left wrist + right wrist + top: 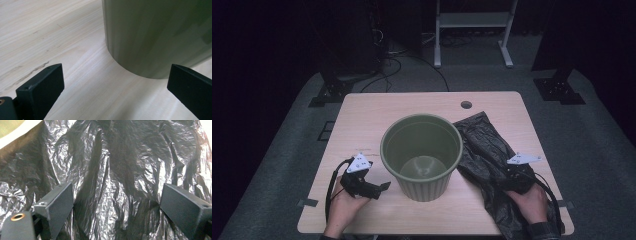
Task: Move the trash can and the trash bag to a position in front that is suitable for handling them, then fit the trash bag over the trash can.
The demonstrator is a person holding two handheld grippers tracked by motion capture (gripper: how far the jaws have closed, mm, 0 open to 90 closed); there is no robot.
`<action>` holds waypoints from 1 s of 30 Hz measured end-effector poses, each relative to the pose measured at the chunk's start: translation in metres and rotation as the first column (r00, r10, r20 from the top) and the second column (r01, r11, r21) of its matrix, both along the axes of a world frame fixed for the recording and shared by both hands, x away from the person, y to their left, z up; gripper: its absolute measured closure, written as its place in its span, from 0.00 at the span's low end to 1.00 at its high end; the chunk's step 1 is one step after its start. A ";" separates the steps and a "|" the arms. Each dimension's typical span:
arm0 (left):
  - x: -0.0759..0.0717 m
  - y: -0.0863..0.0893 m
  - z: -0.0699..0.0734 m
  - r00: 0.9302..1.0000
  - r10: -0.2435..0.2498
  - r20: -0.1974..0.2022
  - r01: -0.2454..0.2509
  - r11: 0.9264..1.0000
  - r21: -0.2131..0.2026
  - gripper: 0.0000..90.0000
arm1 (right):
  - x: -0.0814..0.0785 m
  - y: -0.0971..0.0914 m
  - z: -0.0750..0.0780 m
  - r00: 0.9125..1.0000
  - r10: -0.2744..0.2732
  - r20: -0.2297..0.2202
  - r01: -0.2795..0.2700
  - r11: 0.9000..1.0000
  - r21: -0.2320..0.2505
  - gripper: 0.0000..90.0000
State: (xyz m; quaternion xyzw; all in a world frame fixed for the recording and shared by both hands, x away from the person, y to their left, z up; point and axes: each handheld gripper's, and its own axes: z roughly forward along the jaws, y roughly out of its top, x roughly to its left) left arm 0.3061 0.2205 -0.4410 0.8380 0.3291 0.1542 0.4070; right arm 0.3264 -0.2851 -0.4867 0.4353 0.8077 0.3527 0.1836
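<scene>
An empty olive-green bin (422,155) stands upright in the middle of the light wooden table (362,115). A crumpled black plastic bag (487,150) lies flat to its right. My left gripper (382,189) rests low on the table left of the bin, open, its jaws pointing at the bin's base (155,45) with only bare wood between them. My right gripper (512,176) hovers just over the bag (120,170), jaws spread wide above the wrinkled plastic, gripping nothing.
A round cable hole (466,104) sits near the table's far edge. Beyond the table are dark stands (332,90), floor cables and a white frame (472,30). Bits of tape mark the table's front corners.
</scene>
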 end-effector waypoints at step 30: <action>0.011 -0.001 -0.042 0.998 -0.003 -0.059 0.008 0.996 0.094 0.00 | -0.002 -0.005 0.009 0.999 -0.044 -0.005 0.044 0.999 -0.014 0.10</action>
